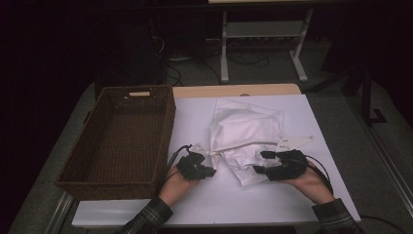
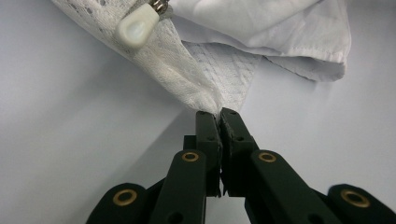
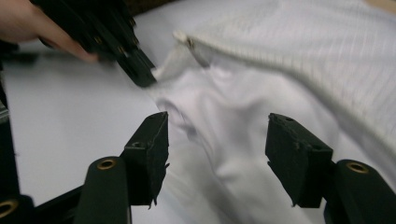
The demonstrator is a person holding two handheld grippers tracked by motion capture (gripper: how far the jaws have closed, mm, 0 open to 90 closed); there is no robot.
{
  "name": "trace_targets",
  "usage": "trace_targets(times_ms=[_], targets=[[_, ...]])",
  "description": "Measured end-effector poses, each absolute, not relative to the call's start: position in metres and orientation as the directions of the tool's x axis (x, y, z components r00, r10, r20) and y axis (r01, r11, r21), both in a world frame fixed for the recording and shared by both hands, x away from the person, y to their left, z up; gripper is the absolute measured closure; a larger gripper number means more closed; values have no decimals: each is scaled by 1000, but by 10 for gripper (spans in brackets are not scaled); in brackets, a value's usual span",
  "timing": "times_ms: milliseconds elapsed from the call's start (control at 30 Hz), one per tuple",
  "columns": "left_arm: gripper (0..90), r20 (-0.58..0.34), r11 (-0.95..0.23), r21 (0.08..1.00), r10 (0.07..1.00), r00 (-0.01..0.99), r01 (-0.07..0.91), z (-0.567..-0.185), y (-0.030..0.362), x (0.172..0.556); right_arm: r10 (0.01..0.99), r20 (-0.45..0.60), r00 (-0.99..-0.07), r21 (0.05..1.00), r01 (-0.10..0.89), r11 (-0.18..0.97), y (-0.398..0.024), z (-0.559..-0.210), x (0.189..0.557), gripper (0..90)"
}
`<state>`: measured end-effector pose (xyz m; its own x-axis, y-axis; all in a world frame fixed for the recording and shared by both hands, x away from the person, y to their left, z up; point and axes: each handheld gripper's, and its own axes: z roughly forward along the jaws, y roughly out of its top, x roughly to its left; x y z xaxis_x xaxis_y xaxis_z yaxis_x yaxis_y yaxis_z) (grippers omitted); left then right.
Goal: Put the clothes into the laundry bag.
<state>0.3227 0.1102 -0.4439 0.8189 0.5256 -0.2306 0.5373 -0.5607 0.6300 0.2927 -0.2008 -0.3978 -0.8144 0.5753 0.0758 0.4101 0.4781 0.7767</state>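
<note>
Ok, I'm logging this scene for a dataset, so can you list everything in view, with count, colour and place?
mesh laundry bag: one, white, middle of the table, holding white cloth
zipper pull: one, cream, on the bag's corner near the left gripper
basket: one, dark brown wicker, left side of the table
table: one, white top
desk frame: one, white, on the floor beyond the table
left gripper: one, black, shut on the bag's corner
right gripper: one, black, open over the bag's near edge
sleeves: two, plaid, bottom edge
</note>
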Motion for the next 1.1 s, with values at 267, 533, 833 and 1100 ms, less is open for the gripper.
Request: trace_targets(times_ms=[267,533,833,1100], targets=[[871,-229,-560,631,527,819,537,-444,109,322,592,44,-804,744,422,518,-191,-418,297,418],[873,-226,-566,629,522,822,533,-444,108,322,648,-17,-762,744,423,517,-186,-423,296,678],[881,-229,-570,629,514,826,529,-444,107,321,672,-31,-740,740,435,513,-175,-423,304,820],[884,-235,-566,630,514,825,532,-443,107,321,703,-18,-711,748,457,481,-170,-421,316,827]])
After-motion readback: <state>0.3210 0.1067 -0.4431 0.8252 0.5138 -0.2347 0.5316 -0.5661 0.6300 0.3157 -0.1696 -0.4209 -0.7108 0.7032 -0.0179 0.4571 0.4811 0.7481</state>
